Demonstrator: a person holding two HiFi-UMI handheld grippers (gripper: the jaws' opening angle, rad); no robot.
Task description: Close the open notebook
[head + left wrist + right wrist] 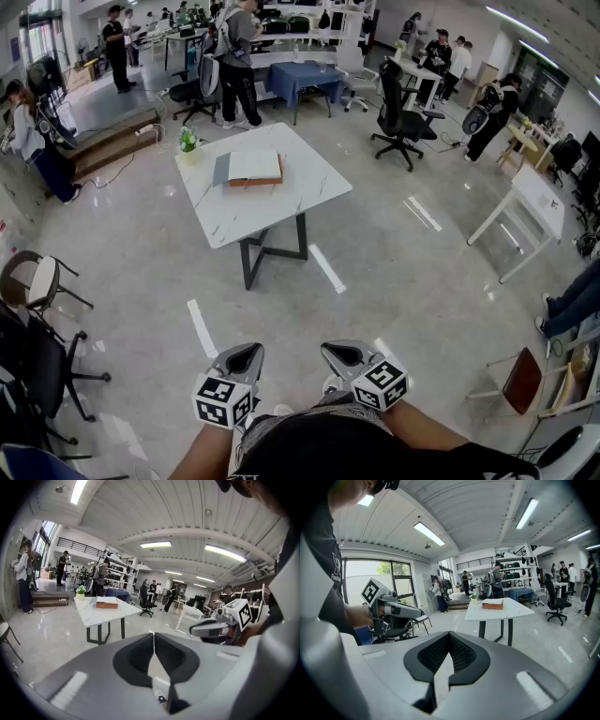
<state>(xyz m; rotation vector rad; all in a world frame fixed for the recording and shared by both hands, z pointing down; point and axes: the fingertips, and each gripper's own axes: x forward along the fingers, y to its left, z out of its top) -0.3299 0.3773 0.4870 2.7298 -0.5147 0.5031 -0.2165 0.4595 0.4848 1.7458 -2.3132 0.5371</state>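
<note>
Notebook (254, 168) lies toward the bench's (291, 202) far left corner; left gripper (246, 356) and right gripper (343, 354), well apart from it, hold jaws together, empty.

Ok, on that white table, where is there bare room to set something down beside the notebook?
The table is bare over its near half, from the notebook to the near edge, and so is the strip on the notebook's right. The far left corner is tighter: a potted plant stands there, near the notebook.
</note>
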